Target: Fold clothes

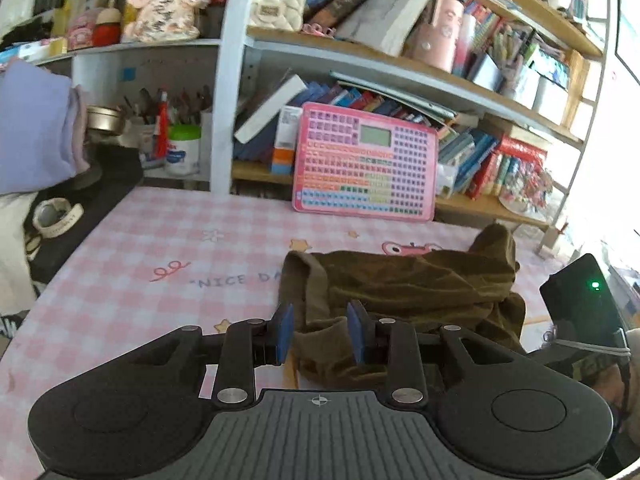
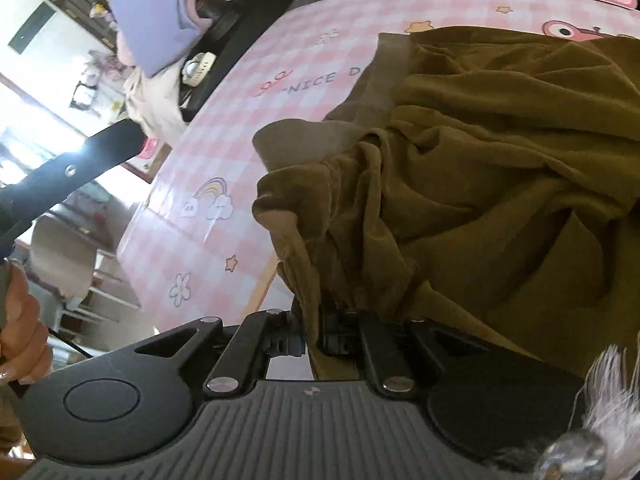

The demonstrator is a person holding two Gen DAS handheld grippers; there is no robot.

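I am holding my left claw released around a fold of the olive garment — it is lying bunched on the pink checked desk. My right claw is clenching its near edge.

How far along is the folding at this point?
Early. Done: nothing neat yet; the olive garment lies bunched on the pink checked table. In hand: the right gripper is shut on its edge, the left gripper is open around a corner. Left: spreading it flat and every fold.
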